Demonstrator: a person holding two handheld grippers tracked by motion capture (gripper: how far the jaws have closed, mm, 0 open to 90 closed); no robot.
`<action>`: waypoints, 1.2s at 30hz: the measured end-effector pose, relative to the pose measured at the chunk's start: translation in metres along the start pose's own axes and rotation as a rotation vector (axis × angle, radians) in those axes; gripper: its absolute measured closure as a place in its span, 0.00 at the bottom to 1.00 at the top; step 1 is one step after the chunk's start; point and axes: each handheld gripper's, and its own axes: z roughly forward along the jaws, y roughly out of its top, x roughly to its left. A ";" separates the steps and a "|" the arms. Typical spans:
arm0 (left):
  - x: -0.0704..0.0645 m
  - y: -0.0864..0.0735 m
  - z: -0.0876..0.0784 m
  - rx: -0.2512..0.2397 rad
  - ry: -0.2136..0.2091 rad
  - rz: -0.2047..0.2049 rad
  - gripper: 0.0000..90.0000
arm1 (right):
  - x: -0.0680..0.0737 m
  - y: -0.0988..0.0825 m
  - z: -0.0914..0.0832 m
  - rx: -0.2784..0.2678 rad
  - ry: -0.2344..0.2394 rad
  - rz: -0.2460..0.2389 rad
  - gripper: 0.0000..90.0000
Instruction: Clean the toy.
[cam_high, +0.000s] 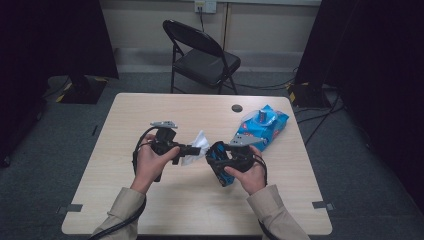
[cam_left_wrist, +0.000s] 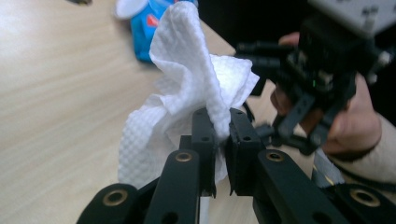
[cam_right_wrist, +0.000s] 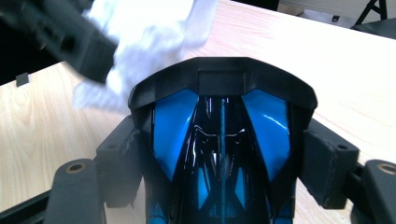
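Observation:
My left gripper (cam_left_wrist: 222, 126) is shut on a crumpled white wipe (cam_left_wrist: 187, 70), which stands up from between its jaws. In the high view the left gripper (cam_high: 192, 149) points right, with the wipe (cam_high: 200, 142) at its tip. My right gripper (cam_right_wrist: 224, 161) is shut on a glossy black-and-blue object (cam_right_wrist: 222, 140), its pads pressing on both sides. The object (cam_high: 218, 162) is held above the table's middle, close to the wipe (cam_right_wrist: 144, 42); whether they touch I cannot tell. The blurred left gripper (cam_right_wrist: 60, 37) sits at the upper left of the right gripper view.
A blue wipes pack (cam_high: 262, 127) with an open white lid lies at the back right of the wooden table (cam_high: 150, 200). A small dark disc (cam_high: 237, 108) is near the far edge. A black folding chair (cam_high: 200, 55) stands beyond the table.

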 end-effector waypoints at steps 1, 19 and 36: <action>-0.001 0.006 -0.001 -0.016 0.002 -0.001 0.92 | 0.001 0.000 0.001 0.001 0.003 -0.003 0.28; 0.002 0.011 0.019 -0.001 -0.022 -0.035 0.92 | 0.006 0.000 0.002 0.006 0.025 -0.020 0.28; 0.007 -0.014 0.009 0.049 0.015 0.007 0.92 | -0.002 -0.002 0.000 -0.001 -0.002 0.009 0.28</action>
